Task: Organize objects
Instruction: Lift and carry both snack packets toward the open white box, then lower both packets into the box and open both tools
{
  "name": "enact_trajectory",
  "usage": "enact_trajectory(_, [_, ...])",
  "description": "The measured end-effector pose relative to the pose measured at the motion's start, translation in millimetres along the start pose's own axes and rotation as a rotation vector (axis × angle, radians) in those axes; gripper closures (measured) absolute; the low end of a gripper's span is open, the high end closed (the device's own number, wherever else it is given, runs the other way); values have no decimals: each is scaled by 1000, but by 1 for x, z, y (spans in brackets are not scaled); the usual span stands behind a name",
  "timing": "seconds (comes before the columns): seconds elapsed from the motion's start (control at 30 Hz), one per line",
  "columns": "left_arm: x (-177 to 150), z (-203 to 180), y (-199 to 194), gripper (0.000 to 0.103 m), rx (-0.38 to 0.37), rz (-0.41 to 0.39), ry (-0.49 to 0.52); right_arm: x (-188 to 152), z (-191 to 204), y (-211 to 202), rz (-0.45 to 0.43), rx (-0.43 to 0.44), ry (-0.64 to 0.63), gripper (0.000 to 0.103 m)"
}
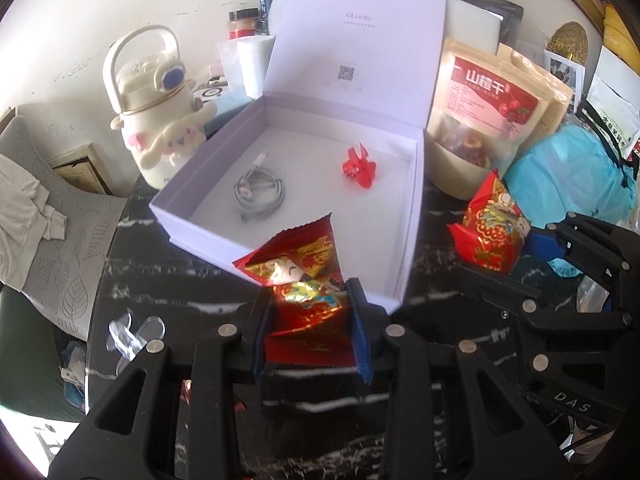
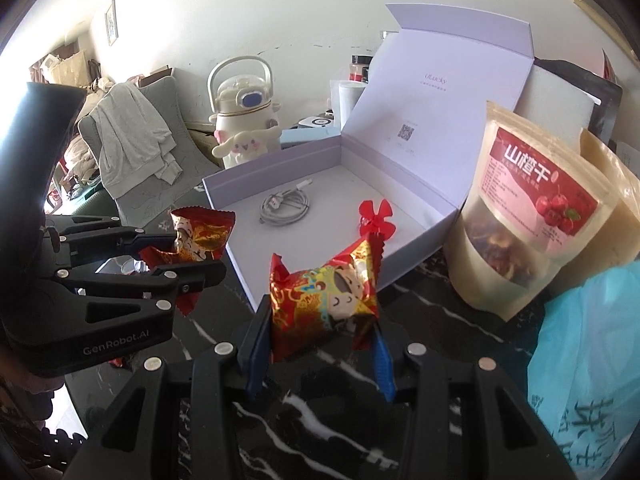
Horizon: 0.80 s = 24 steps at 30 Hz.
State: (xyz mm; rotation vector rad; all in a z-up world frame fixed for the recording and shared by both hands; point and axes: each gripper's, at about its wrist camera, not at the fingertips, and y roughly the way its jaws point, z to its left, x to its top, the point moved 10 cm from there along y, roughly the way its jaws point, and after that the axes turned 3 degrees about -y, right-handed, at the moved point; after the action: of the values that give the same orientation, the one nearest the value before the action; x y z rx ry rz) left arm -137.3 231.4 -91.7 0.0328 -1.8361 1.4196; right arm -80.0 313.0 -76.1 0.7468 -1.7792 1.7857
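An open lilac box sits on the black marble table, lid upright. Inside lie a coiled white cable and a red pinwheel toy. My left gripper is shut on a red and gold snack packet, held just before the box's near wall. My right gripper is shut on a second red and gold snack packet, held to the right of the box's front corner.
A cream kettle-shaped bottle with a plush dog stands left of the box. Dried-fruit pouches and a blue plastic bag crowd the right. Grey cloth on a chair is at left. Jars stand behind.
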Motion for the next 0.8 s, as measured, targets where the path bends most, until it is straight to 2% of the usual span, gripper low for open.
enact_trajectory(0.8, [82, 15, 66, 71, 1, -11, 39, 76, -42, 55, -26, -46, -19, 59])
